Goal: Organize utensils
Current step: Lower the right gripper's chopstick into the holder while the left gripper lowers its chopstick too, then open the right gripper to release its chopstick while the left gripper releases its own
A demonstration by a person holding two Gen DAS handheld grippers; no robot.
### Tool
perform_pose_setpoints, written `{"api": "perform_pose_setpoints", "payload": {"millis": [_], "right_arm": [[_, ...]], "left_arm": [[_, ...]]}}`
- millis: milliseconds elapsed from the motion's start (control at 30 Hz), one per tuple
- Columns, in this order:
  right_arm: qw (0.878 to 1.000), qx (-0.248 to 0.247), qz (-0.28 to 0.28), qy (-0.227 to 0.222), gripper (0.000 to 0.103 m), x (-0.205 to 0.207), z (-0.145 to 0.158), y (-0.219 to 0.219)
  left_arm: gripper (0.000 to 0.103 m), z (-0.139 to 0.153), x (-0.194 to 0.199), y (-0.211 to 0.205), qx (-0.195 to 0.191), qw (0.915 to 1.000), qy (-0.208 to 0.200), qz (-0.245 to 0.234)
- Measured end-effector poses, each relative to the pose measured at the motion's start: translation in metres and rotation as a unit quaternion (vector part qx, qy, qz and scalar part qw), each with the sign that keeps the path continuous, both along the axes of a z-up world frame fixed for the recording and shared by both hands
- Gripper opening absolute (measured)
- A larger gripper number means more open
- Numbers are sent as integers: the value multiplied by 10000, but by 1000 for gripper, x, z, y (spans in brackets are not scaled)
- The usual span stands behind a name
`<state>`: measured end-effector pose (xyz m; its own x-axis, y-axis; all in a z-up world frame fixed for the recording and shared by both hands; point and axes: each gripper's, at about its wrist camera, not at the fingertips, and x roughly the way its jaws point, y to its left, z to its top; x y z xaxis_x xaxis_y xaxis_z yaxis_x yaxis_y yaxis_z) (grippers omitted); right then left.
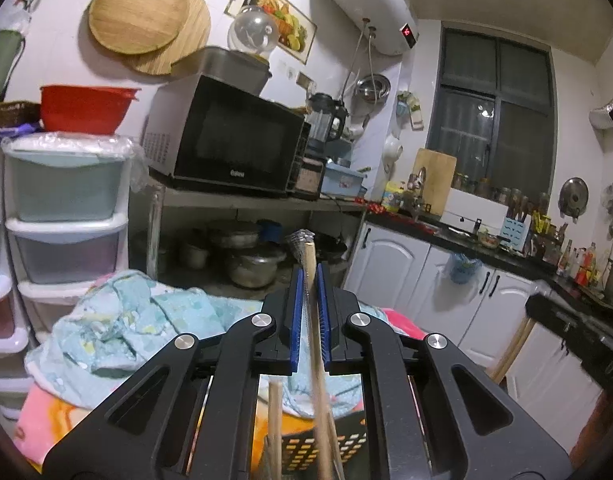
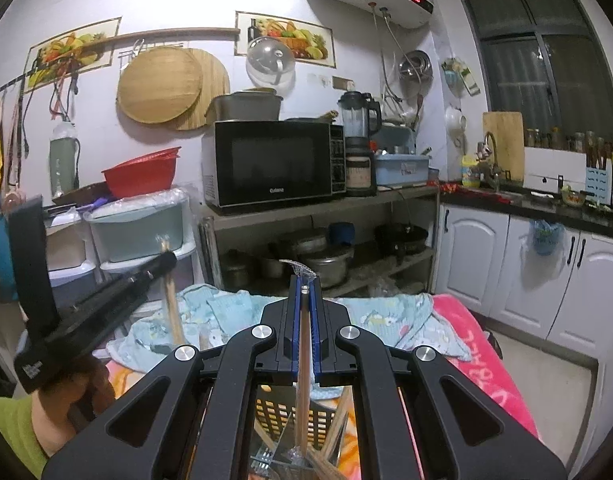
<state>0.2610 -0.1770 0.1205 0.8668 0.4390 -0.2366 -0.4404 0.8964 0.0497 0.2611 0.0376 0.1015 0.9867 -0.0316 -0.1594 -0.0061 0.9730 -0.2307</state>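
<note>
My left gripper (image 1: 310, 276) is shut on a wrapped wooden chopstick (image 1: 308, 264) that points up past the blue pads; its lower end runs down toward a black slotted utensil basket (image 1: 306, 452). My right gripper (image 2: 304, 286) is shut on another wrapped wooden chopstick (image 2: 303, 320), held upright over the same basket (image 2: 282, 412), where a fork (image 2: 262, 458) and more wooden sticks lie. The left gripper (image 2: 162, 260) also shows at the left of the right wrist view with its chopstick (image 2: 171, 300).
A light blue cloth (image 1: 138, 320) and a pink towel (image 2: 486, 356) cover the surface under the basket. Behind stand plastic drawers (image 1: 66, 216), a shelf with a microwave (image 1: 230, 140) and pots (image 2: 326, 260), and white cabinets (image 2: 506, 260) to the right.
</note>
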Motion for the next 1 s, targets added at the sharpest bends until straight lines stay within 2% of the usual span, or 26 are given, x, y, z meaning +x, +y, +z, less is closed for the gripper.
{"api": "perform_pose_setpoints", "payload": {"millis": [200,467,533,567,600,633,700,800,833,900,967,1000], "right_arm": [[10000,38,-80,46,5,3,-4,1],[9995,6,-98,286,6,8,-13,4],[9990,31,-132,417,12,8,-16,3],[9989,54,-136,450,20,8,-17,2],[9986,81,-136,495,28,7,-18,1],[9985,93,-141,520,31,7,-19,0],[9982,88,-177,568,35,5,-21,-3],[9976,52,-263,641,45,1,-22,-8],[9974,41,-296,663,46,-1,-22,-10],[9968,20,-367,715,48,-4,-23,-14],[9960,35,-438,774,51,-8,-24,-20],[9957,49,-460,799,52,-10,-24,-23]], "left_arm": [[4,5,1,2,13,10000,-72,30],[5,-3,-2,1,-109,9996,223,-117],[6,-5,-4,0,-125,9993,293,-175],[9,-7,-4,1,-129,9992,320,-201],[16,-7,-7,0,-135,9989,361,-255],[27,-7,-9,0,-130,9988,396,-273],[40,-7,-13,-2,-94,9984,459,-309],[51,-6,-23,-2,-41,9982,477,-352],[59,-5,-27,-2,-35,9982,493,-349],[66,-5,-31,-1,-45,9979,532,-378],[80,-5,-37,2,-58,9975,588,-400],[84,-5,-40,2,-68,9974,601,-404]]}}
